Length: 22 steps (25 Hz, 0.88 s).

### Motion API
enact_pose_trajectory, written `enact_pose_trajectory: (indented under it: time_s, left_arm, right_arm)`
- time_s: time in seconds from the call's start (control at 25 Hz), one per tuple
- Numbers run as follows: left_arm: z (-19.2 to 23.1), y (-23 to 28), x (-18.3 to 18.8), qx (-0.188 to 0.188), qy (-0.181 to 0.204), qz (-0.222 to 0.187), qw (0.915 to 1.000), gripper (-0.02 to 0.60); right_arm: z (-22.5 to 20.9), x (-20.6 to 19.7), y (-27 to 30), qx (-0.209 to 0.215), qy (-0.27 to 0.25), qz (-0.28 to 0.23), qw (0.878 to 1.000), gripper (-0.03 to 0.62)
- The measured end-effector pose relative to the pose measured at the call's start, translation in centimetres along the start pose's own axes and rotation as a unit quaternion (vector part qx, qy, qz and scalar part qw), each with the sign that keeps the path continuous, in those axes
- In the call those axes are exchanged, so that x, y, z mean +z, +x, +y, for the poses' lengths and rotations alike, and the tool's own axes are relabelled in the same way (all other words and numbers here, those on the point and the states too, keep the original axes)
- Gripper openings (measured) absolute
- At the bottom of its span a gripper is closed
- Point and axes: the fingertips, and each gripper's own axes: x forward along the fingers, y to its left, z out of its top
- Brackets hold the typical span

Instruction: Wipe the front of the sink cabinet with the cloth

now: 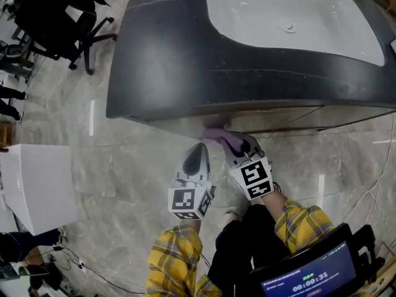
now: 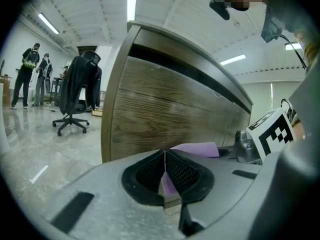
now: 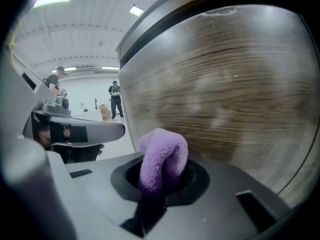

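Pinching cloth (image 3: 162, 156), right gripper (image 3: 161, 178) at wood-grain cabinet front (image 3: 240, 99), left gripper (image 2: 165, 170) jaws together, grey floor (image 1: 124, 166)

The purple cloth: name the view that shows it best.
The right gripper view: the cloth bulges as a folded loop from the right gripper, whose jaws are shut on it, close before the cabinet front. The head view shows only a small purple patch under the countertop edge; the left gripper view, a flat sliver beyond its jaws.

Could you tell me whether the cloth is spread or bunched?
Bunched: the cloth humps up, folded, clamped in the right gripper.
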Motion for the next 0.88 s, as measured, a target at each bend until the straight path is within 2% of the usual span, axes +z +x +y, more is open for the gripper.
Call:
enact_pose_trajectory:
  time_s: [0.2,0.44,0.88]
  left_arm:
    - [-2.4,2.2,-0.2,-0.023,0.004,0.005,0.9997,0.008]
    - [-4.5,4.3,-0.5,-0.034,0.012,0.019,0.9992,0.008]
    - [-11.7,7.8,-0.5,-0.094,0.021,0.029,0.9949,0.008]
  right_arm:
    - [-2.5,-0.3,-1.6,-0.021,0.008,-0.005,1.0,0.041]
    - [-5.9,-0.9,-4.7,-0.054,0.024,-0.009,0.998,0.041]
    - [-12.5,-2.5,-10.6,-0.12,0.034,-0.001,0.992,0.041]
